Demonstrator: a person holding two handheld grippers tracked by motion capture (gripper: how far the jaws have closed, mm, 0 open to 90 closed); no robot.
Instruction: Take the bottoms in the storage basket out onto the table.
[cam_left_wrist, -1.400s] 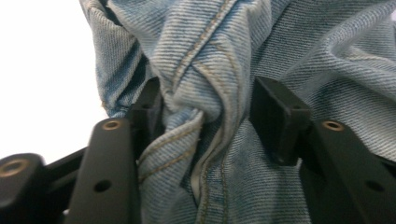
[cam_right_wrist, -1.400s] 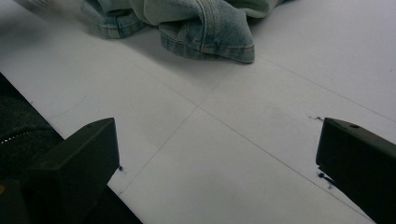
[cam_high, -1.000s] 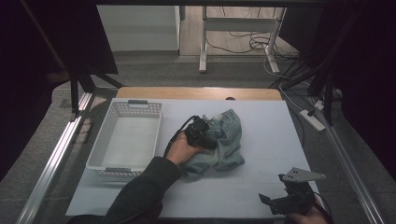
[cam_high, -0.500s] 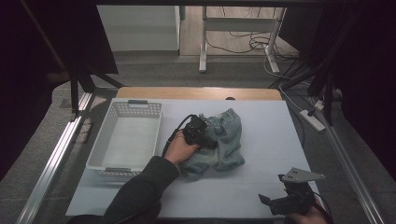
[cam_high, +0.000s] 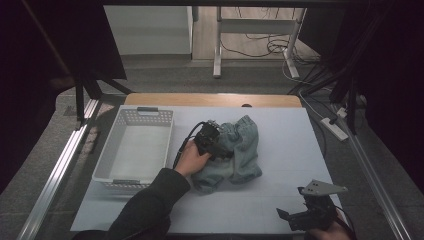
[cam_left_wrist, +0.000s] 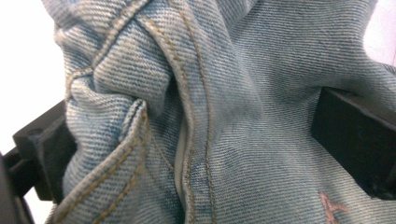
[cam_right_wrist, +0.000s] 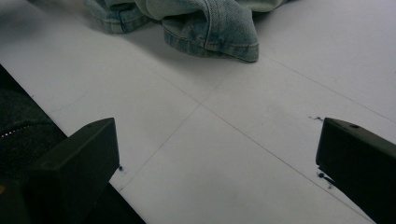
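White counter (cam_high: 280, 150) with faint thin lines crossing its surface, a strip of bare wood along the far edge. White plastic basket (cam_high: 134, 149) with perforated walls sits on the left part, long side running near to far, nothing visible inside. Crumpled light-blue jeans (cam_high: 235, 152) lie bunched at the middle, just right of the basket and apart from it; the right and near-right parts of the counter are bare, with small dark marks where lines cross.

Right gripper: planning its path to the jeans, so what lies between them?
Nothing: in the right gripper view only bare white table runs from the open right gripper to the jeans.
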